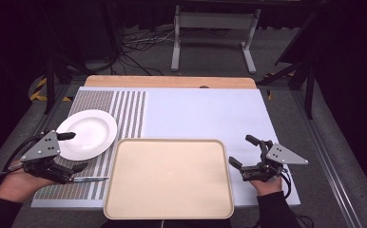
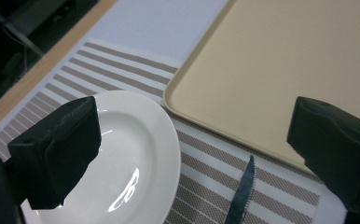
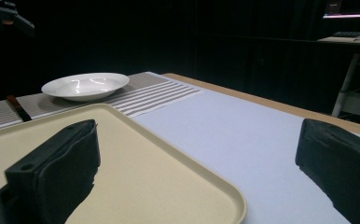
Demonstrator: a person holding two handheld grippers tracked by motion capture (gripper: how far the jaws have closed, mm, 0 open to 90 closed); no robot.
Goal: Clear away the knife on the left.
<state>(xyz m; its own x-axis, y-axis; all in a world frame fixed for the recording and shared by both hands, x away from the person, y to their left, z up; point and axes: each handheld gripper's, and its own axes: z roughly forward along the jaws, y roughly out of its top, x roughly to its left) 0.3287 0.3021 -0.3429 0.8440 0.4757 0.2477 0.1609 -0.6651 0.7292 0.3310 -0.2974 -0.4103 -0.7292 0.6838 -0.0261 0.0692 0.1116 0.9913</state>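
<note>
The left gripper (image 1: 72,151) has its jaws spread wide with nothing between them. Under that gap, in the left gripper view, one jaw hangs over the white plate (image 2: 136,163), the other over the near corner of the beige tray (image 2: 280,70), and the knife (image 2: 241,196) lies on the striped mat (image 2: 206,158) between plate and tray, its tip pointing up into the gap. Plate rim and tray edge sit close together, leaving just a narrow strip of mat for the knife.

The right gripper (image 1: 241,152) also stands wide open and holds nothing. One jaw rides above the tray's right edge (image 3: 169,168), the other above the bare pale blue cover (image 3: 262,140). Beyond the jaws this cover runs free to the wooden table edge (image 3: 271,103).

The tray (image 1: 169,175) is empty, its front edge at the table's near side. No readable writing or brand marks can be made out.
</note>
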